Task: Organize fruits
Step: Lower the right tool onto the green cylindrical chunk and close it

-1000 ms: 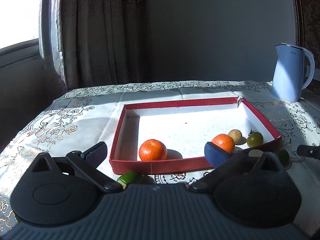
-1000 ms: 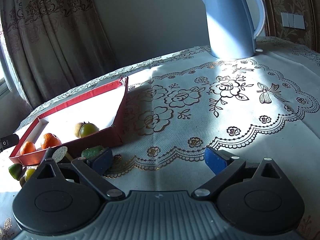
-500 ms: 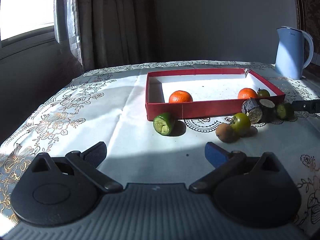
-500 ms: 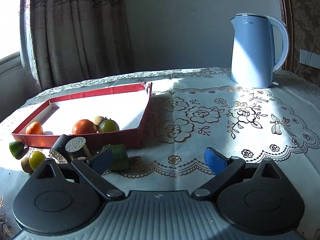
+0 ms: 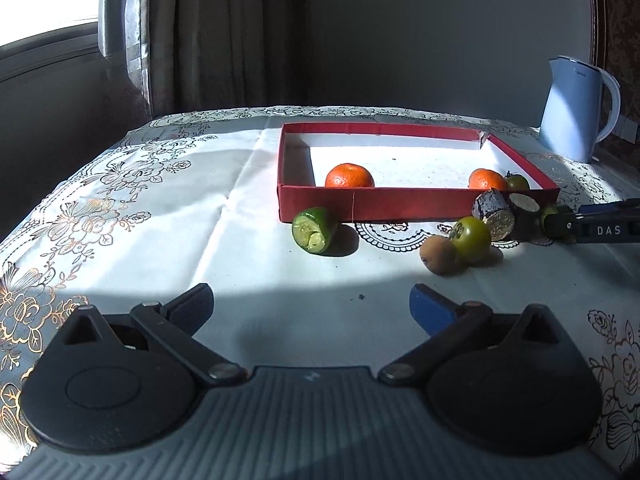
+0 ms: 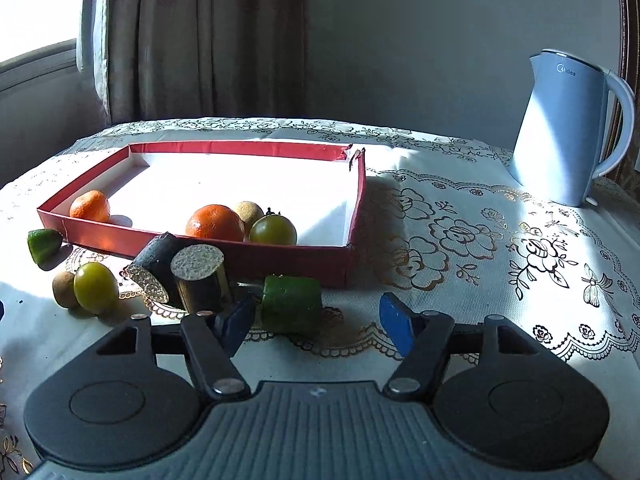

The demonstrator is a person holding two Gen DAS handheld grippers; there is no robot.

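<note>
- The left gripper (image 5: 310,306) hangs over the near part of the tablecloth (image 5: 168,240), jaws spread wide with nothing between them.
- The right gripper (image 6: 316,320) is also spread wide and holds nothing; a green cut piece (image 6: 291,304) lies just ahead between its fingers, closer to the left one. I cannot tell whether that finger touches it.
- The red tray (image 5: 400,206) sits mid-table. The left view shows a mandarin (image 5: 349,176) near its left front corner and a second orange (image 5: 487,180) with a dark green fruit (image 5: 517,182) towards the right front.
- Only the right view shows the brown round fruit (image 6: 248,213) in the tray, behind the orange there.
- Outside the tray's front wall lie a green cut chunk (image 5: 314,230), a brown fruit (image 5: 438,255) touching a green fruit (image 5: 472,239), and two dark cane stubs (image 6: 178,276).
- The left view catches the right gripper's finger at its right edge, beside the stubs.
- A blue kettle (image 6: 560,128) stands at the table's far right corner.
</note>
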